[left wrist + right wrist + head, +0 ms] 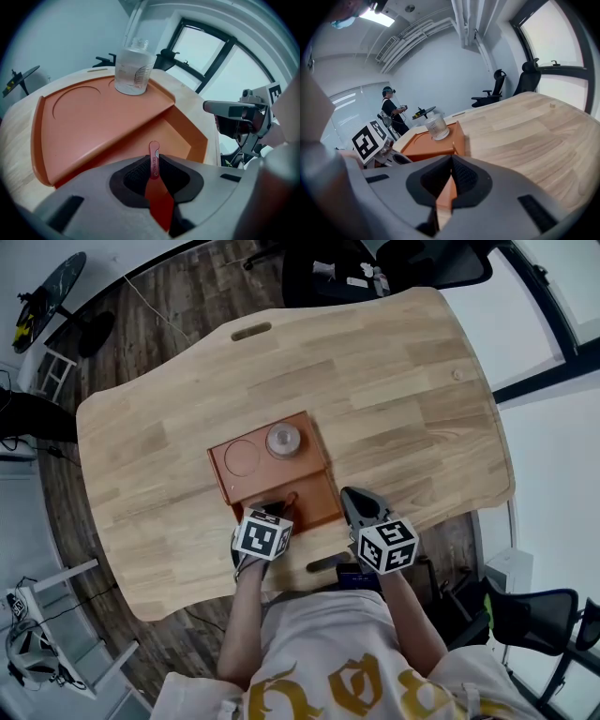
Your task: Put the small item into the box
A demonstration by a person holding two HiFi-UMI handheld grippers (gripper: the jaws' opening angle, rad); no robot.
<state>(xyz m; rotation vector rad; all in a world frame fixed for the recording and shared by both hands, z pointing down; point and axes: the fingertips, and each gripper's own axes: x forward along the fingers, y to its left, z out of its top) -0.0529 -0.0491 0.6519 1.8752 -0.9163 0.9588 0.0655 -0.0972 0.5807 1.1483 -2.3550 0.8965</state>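
left gripper (153, 172) pinches small red item (153, 155) over box (198, 140).

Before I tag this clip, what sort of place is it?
Likely an office or lab workspace: a large wooden desk, black office chairs, tall windows and exposed ceiling pipes.

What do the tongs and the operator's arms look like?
Left tongs and right tongs match: grey moulded shells, black ribbed pads, each carrying a white cube with black square markers. No cables visible. Pale short-sleeved shirt with gold print.
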